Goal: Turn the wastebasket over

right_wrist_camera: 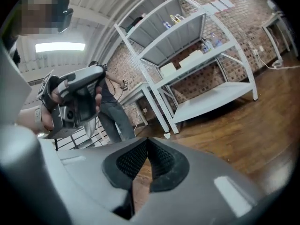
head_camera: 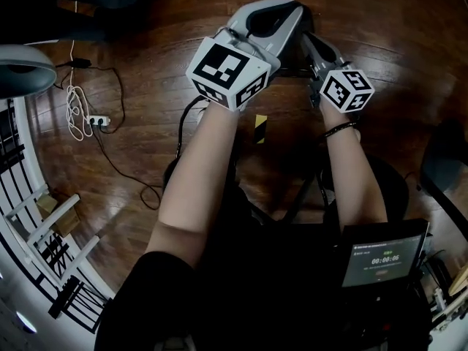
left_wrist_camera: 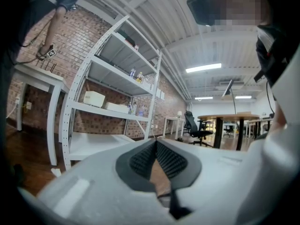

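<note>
No wastebasket shows in any view. In the head view both grippers are held out over a dark wooden floor [head_camera: 146, 42], side by side. My left gripper [head_camera: 296, 9] is the higher one; its ribbed pads [left_wrist_camera: 140, 158] meet at the tips with nothing between them. My right gripper [head_camera: 305, 36] sits just to its right, and its pads [right_wrist_camera: 129, 161] are likewise closed and empty. The right gripper view also catches the left gripper [right_wrist_camera: 75, 102] in a hand at the left edge.
A white shelving rack [left_wrist_camera: 108, 107] stands against a brick wall, also seen in the right gripper view [right_wrist_camera: 206, 93]. A power strip with cables [head_camera: 99, 121] lies on the floor at left. An office chair [left_wrist_camera: 197, 128] and round table [left_wrist_camera: 234, 118] stand farther off. A person [right_wrist_camera: 112, 116] stands by a white table.
</note>
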`<action>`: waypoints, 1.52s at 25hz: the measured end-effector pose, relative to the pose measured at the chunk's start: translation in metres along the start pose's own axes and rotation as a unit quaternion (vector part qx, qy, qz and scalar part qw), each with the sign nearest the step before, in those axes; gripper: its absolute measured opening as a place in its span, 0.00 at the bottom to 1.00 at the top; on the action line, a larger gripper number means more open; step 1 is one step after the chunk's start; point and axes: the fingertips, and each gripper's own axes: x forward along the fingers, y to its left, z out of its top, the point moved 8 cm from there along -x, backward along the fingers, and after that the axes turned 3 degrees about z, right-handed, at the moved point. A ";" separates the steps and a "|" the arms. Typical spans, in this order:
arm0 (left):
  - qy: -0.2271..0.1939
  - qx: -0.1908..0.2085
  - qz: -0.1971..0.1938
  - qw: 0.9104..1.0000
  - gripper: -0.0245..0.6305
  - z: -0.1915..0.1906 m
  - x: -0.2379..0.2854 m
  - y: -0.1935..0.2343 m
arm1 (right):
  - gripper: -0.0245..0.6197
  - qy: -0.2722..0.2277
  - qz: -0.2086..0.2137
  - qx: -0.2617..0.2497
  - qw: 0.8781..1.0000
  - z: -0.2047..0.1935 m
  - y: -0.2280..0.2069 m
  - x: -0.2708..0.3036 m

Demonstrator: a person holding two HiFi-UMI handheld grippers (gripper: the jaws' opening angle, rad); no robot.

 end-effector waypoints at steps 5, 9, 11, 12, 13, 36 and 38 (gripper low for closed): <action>-0.004 -0.006 0.004 1.000 0.04 -0.008 -0.012 0.004 | 0.05 -0.026 -0.063 0.128 0.989 -0.075 -0.020 -0.010; -0.009 -0.008 0.003 1.000 0.04 -0.003 -0.015 0.005 | 0.05 -0.051 -0.115 0.223 0.967 -0.121 -0.035 -0.029; -0.013 -0.013 0.008 1.000 0.04 -0.001 -0.018 0.007 | 0.05 -0.056 -0.133 0.261 0.955 -0.145 -0.038 -0.039; -0.014 -0.016 0.012 1.000 0.04 0.000 -0.019 0.008 | 0.05 -0.056 -0.137 0.277 0.949 -0.156 -0.038 -0.042; -0.016 -0.019 0.015 1.000 0.04 0.000 -0.019 0.009 | 0.05 -0.057 -0.139 0.293 0.944 -0.167 -0.038 -0.044; -0.054 -0.033 0.024 0.998 0.04 0.035 -0.026 0.008 | 0.34 -0.191 -0.139 0.509 0.828 -0.218 -0.056 -0.011; -0.055 -0.035 0.026 0.998 0.04 0.037 -0.027 0.009 | 0.32 -0.203 -0.135 0.515 0.822 -0.213 -0.056 -0.003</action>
